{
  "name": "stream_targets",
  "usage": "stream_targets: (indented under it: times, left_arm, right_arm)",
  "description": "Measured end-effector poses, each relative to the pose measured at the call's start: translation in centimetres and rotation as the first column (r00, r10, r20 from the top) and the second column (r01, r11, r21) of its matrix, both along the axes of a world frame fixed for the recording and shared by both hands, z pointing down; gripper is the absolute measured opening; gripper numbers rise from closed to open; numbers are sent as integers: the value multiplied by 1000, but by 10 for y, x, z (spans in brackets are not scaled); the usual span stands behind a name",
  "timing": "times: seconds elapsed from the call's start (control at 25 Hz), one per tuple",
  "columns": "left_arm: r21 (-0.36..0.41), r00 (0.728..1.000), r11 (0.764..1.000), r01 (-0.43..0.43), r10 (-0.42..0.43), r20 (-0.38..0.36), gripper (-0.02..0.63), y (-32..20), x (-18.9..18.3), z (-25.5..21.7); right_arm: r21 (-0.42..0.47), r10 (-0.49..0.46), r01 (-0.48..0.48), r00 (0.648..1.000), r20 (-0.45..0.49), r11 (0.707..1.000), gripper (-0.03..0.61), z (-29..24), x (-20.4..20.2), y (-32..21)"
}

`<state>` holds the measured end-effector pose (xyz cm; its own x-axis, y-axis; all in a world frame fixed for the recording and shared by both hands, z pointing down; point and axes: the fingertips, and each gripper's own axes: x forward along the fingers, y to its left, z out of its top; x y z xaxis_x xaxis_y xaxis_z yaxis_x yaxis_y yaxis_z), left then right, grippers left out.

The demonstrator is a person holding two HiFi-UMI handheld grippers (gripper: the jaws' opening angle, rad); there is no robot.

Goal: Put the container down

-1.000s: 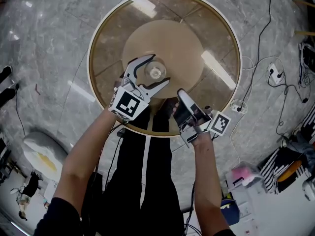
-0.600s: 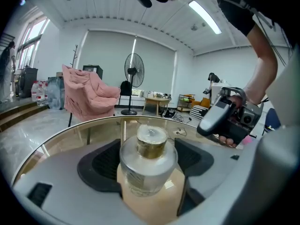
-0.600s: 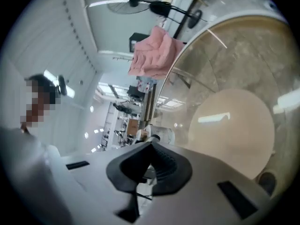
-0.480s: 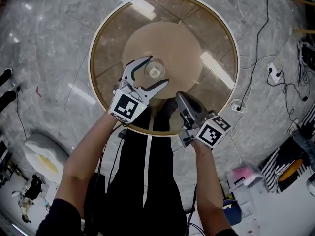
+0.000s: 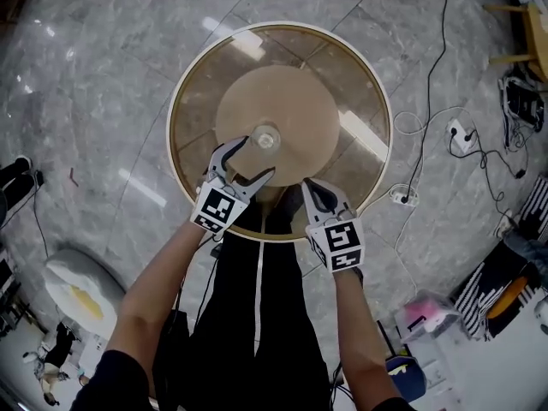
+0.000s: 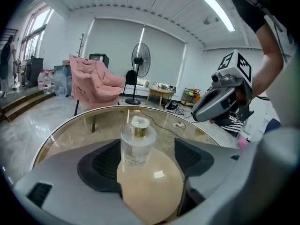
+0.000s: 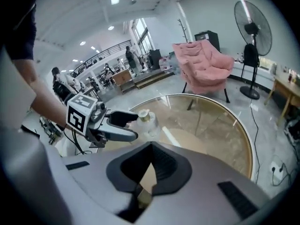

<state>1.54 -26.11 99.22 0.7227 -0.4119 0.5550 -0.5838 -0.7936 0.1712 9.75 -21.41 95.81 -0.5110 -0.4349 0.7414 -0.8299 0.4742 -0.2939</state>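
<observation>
- Head view: The glass bottle (image 5: pixel 267 135) stands upright near the middle of the round glass surface (image 5: pixel 342 75). It is already down, so the job looks done or almost done.
- Head view: The left claw (image 5: pixel 258 157) is spread wide, with its mouth facing the glass bottle. The right claw (image 5: pixel 310 187) is closed tight near the front rim and has nothing in it.
- Left gripper view: The glass bottle (image 6: pixel 136 142) stands in the gap between the two wide jaws. Neither jaw touches it, so the left claw has let go.
- Left gripper view: The glass bottle is clear, with a gold cap (image 6: pixel 140 122) on top. It looks hard and smooth, so it may slip and it could break if it falls. It looks small but thick, so it is probably a bit heavy for its size.
- Left gripper view: The best place to hold it looks like the round sides, down low under the cap, with one jaw on each side. The top part is narrow, so a grip there could let it tip.
- Right gripper view: The right claw (image 7: pixel 149 161) has its jaws pressed together and is empty. Far ahead, the left claw (image 7: pixel 136 126) stands open beside the glass bottle (image 7: pixel 146 121).
- Right gripper view: The surface is glass too, so a hard bump could chip it or the bottle.
</observation>
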Motion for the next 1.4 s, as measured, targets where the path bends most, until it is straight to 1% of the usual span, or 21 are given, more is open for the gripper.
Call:
stream_targets:
  times: [0.08, 0.24, 0.4, 0.56, 0.68, 0.8, 0.92, 1.0, 1.08, 1.24, 1.4]
  left_arm:
    - [-8, 1000, 1000, 2, -2, 16, 337, 4, -2, -7]
    - [-37, 999, 999, 15, -14, 39, 337, 14, -10, -27]
    - [-61, 998, 997, 35, -32, 45, 337, 23, -14, -67]
    - [-85, 999, 995, 44, -42, 34, 337, 33, -22, -129]
    - [-102, 998, 992, 69, -67, 18, 337, 34, -27, -180]
    - [-103, 995, 989, 102, -101, 15, 337, 31, -42, -238]
    - [-112, 991, 985, 130, -128, 26, 337, 35, -52, -299]
    - [-120, 991, 983, 136, -136, 9, 337, 38, -53, -339]
    - [-106, 991, 985, 134, -134, 2, 337, 39, -53, -375]
    - [-73, 991, 988, 136, -135, 14, 337, 40, -58, -418]
    - [-64, 986, 985, 163, -164, -10, 336, 49, -60, -450]
  right_arm:
    - [3, -37, 37, 999, -34, 999, 25, -10, -3, 2]
    - [12, -73, 75, 994, -76, 997, 25, -31, -13, 4]
    - [8, -121, 123, 985, -125, 992, 25, -58, -17, 8]
    - [3, -163, 165, 974, -160, 986, 25, -109, -22, 11]
    - [4, -153, 157, 972, -177, 988, 25, -167, -17, 9]
    - [22, -135, 141, 974, -180, 990, 25, -228, -20, 6]
    - [45, -157, 170, 966, -208, 984, 25, -277, -24, 12]
    - [46, -171, 186, 959, -225, 981, 26, -307, -24, 18]
    - [41, -188, 203, 954, -234, 978, 25, -336, -24, 24]
    - [55, -207, 226, 948, -240, 972, 25, -377, -23, 31]
    - [75, -186, 209, 953, -241, 975, 25, -402, -12, 42]
